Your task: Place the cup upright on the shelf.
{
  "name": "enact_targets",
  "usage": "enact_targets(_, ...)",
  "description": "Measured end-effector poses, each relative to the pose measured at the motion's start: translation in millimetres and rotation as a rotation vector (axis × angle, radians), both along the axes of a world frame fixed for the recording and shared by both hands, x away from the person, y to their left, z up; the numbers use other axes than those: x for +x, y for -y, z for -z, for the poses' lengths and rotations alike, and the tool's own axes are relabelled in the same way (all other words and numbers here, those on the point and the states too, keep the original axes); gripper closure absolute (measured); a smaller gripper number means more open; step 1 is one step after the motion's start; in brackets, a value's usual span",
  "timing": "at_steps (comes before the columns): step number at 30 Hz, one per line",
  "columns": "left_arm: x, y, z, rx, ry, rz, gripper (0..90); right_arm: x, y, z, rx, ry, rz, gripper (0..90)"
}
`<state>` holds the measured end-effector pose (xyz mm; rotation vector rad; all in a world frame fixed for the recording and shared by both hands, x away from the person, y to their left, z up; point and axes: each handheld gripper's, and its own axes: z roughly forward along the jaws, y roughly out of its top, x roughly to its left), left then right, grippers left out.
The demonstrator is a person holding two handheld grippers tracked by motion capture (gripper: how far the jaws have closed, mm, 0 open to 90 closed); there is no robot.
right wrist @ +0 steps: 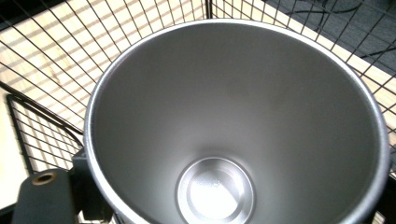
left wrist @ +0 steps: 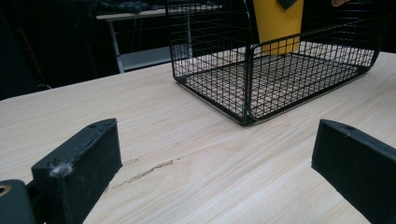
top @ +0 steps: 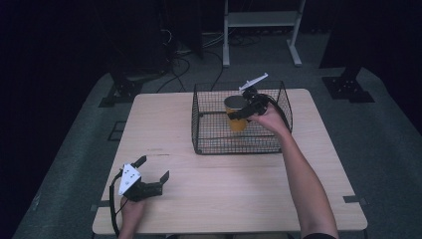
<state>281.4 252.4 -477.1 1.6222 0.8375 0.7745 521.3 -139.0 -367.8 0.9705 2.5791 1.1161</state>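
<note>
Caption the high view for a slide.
Right gripper holds a yellow cup inside the wire basket; left gripper rests open.

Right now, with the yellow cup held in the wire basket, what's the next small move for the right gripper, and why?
Probably lower the cup a little further, then open. The right gripper grips it upright inside the wire basket, and in the left gripper view its base looks slightly above the mesh floor, though that is hard to judge. The left gripper rests open on the table, uninvolved.

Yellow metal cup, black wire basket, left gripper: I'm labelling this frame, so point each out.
yellow metal cup (top: 238, 123), high view, yellow outer wall.
black wire basket (top: 198, 130), high view, left wall.
left gripper (top: 154, 169), high view, midway between its open fingers.
</note>
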Motion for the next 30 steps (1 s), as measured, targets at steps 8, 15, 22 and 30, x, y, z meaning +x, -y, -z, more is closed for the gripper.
enact_targets(8, 0.0, 0.0, 0.0, -0.001, 0.000, 0.000, 0.8, 5.3, 2.0, 8.1, -0.032, -0.019, 0.006, 13.9)
enact_targets(15, 0.0, 0.0, 0.0, 0.000, 0.000, 0.000, 0.8, 7.0, -0.1, 12.5, -0.034, -0.035, -0.002, 13.9)
enact_targets(22, -0.1, 0.1, 0.0, 0.000, 0.000, 0.001, 0.8, 9.7, -2.3, 19.5, -0.068, -0.040, 0.010, 13.9)
enact_targets(30, -0.1, 0.1, 0.0, -0.001, 0.000, 0.001, 0.8, 10.2, -7.9, 27.3, -0.104, -0.047, 0.007, 13.8)
